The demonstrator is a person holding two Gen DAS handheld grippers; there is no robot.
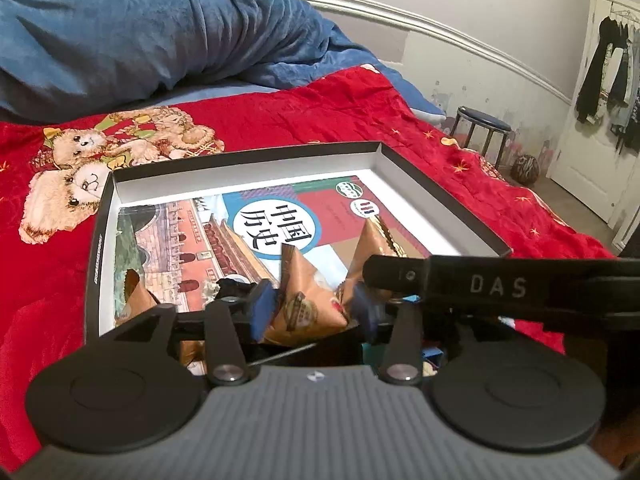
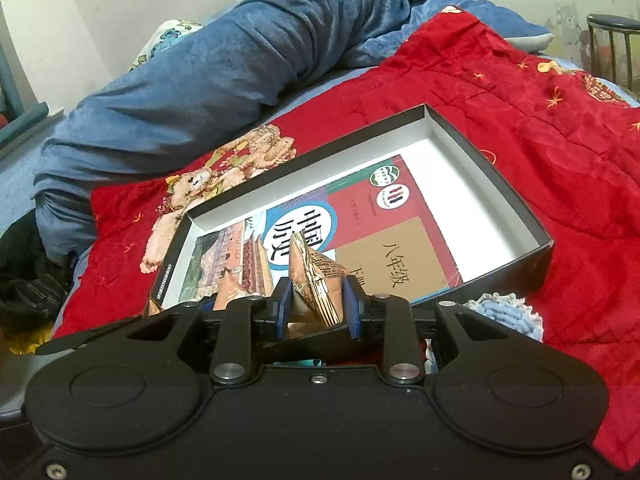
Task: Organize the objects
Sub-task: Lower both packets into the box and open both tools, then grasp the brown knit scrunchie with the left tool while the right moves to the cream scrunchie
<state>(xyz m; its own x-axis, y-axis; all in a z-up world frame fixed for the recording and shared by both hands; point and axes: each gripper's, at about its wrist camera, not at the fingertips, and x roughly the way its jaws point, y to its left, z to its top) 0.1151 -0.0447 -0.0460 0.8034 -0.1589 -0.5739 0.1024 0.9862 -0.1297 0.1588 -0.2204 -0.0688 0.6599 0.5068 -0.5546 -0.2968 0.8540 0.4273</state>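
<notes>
A shallow black box with white inside lies on the red bed cover. A Chinese history textbook lies flat in it. My left gripper is shut on a brown snack packet over the box's near edge. My right gripper is shut on another brown snack packet, also over the near edge; it shows in the left wrist view under the right gripper's black body. A third brown packet lies at the box's near left.
A red bed cover with teddy bear print spreads under the box. A rolled blue blanket lies behind. A knitted blue piece sits by the box's near right corner. A round stool and a door with hung clothes stand at right.
</notes>
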